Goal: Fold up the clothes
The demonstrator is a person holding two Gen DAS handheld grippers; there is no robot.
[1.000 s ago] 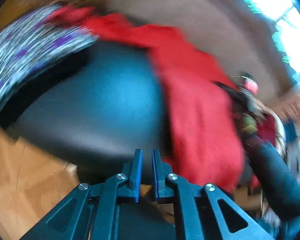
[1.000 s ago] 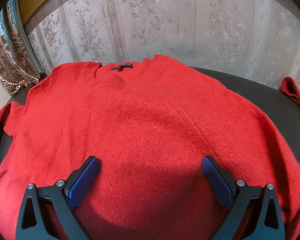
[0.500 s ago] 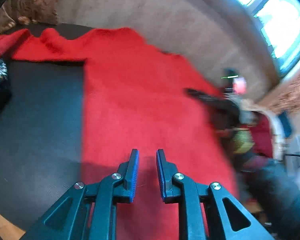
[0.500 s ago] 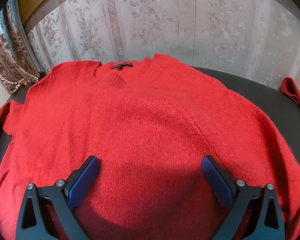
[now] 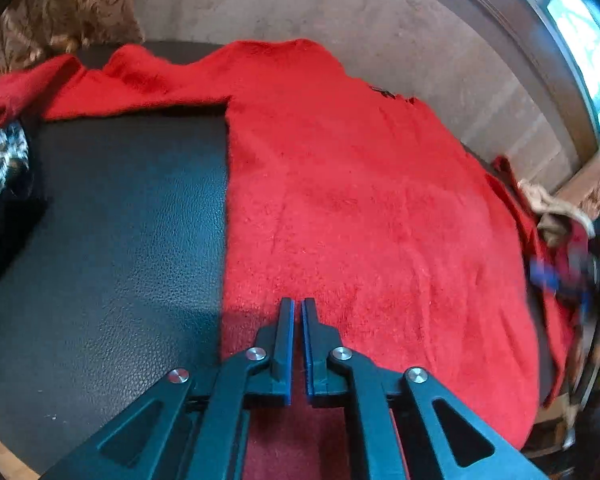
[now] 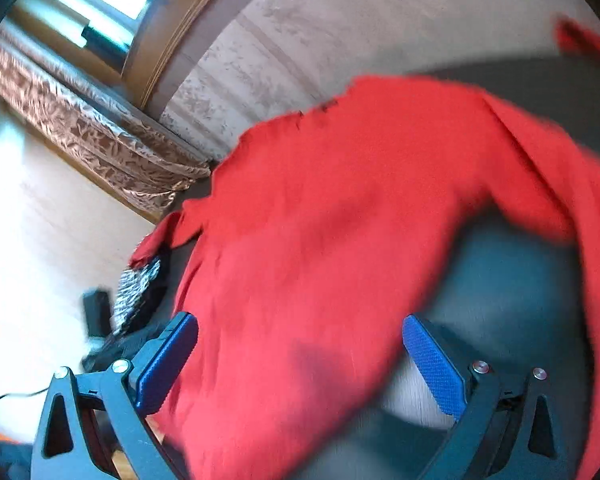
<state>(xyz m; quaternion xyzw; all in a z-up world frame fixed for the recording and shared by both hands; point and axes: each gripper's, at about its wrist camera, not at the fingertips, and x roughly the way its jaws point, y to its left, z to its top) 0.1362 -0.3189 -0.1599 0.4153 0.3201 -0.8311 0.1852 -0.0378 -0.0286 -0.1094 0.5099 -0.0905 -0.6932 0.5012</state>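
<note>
From the left wrist, the red sweater [image 5: 360, 208] lies spread flat on the dark desk [image 5: 112, 248], one sleeve stretched toward the far left corner. The left tool [image 5: 294, 308] hovers over the hem near the sweater's side edge, blades pressed nearly together with only a sliver between them — nothing pinched that I can see.

From the right wrist, blurred, the right tool [image 6: 300, 344] stands wide over the sweater's other side.

No fold is made yet — all folding remains, I judge.

Sweater [image 5: 360, 208] red; table [image 5: 112, 248] black, leather-grain; garment at left edge [image 5: 0, 160] black-white-purple print; curtain [image 6: 84, 136] brown floral.
</note>
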